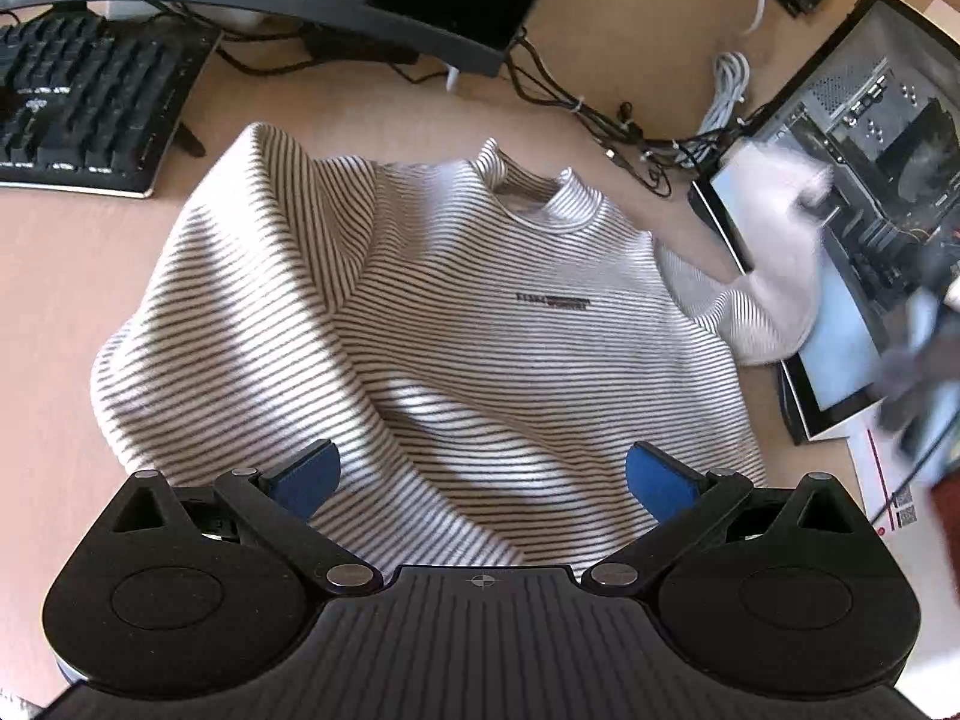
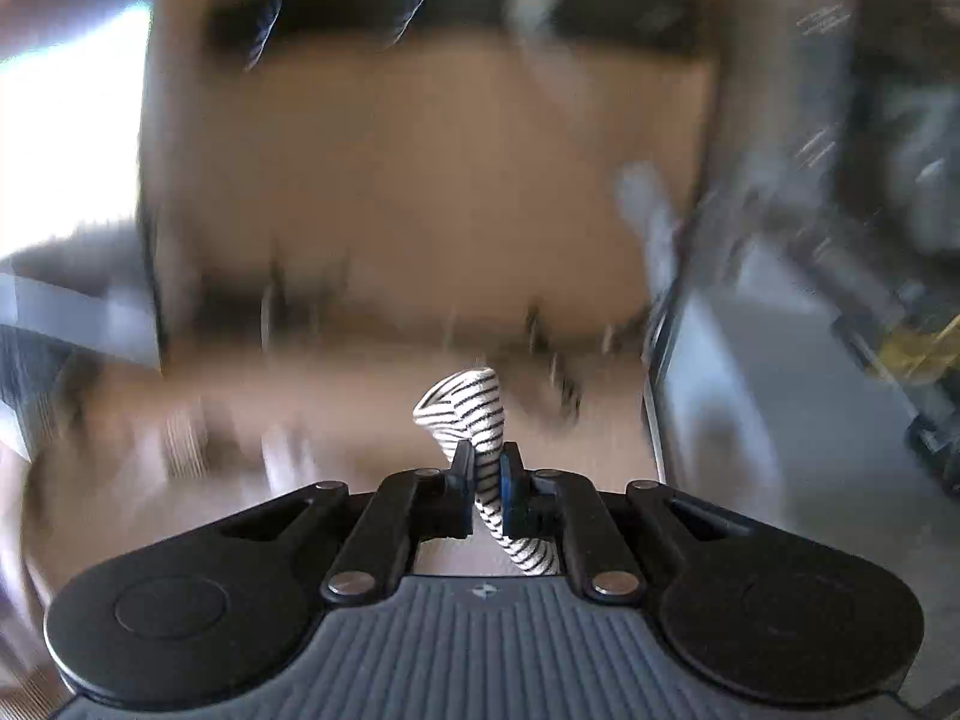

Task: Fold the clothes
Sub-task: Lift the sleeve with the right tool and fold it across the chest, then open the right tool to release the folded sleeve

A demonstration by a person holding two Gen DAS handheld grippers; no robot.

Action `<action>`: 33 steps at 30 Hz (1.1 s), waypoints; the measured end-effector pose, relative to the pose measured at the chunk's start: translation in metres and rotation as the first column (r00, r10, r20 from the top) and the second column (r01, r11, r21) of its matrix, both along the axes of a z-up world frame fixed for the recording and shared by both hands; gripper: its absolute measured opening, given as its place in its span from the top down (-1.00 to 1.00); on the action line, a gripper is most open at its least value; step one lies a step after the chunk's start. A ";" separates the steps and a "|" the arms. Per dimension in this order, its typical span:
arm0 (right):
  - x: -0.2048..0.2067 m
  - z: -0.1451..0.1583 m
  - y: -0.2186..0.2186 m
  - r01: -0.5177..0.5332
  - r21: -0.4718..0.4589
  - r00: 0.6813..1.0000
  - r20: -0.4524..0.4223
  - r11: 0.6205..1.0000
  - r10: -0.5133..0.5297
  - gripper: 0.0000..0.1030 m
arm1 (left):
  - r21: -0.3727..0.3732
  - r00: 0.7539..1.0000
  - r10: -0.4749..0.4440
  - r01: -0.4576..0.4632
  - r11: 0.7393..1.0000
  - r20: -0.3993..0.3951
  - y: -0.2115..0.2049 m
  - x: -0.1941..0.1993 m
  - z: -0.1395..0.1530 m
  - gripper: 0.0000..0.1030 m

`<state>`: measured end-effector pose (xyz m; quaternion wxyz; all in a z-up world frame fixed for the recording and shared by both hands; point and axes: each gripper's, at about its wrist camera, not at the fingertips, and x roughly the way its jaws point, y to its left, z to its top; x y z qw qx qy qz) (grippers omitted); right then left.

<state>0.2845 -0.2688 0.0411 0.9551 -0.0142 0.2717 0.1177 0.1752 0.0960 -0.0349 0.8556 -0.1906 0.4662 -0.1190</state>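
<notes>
The striped sweatshirt (image 1: 420,324) is lying front-up on the bench (image 1: 54,276); the right gripper (image 2: 485,477) is pinching its sleeve (image 2: 474,414), apparently mid-fold; the left gripper (image 1: 483,474) is hovering wide-fingered above the hem; next, the sleeve needs laying across the chest.

Striped knit sweater (image 1: 420,312): white with thin dark horizontal stripes; a small dark printed mark on the chest.
Sweater sleeve in the right gripper (image 2: 480,414): the same white with black stripes.
Left gripper (image 1: 483,474): black body, blue finger pads.
Right gripper (image 2: 483,480): black body, blue pads.
Wooden desk top (image 1: 60,276): light tan.
Computer keyboard, far left (image 1: 84,90): black keys.
Bundle of cables, far right (image 1: 729,90): white, beside black ones.
</notes>
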 end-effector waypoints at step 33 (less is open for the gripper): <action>-0.024 -0.029 0.114 -0.131 0.295 0.968 -0.168 0.947 0.186 0.10 | 0.486 0.921 -0.374 0.280 0.828 0.108 -0.026 -0.073 -0.002 -1.00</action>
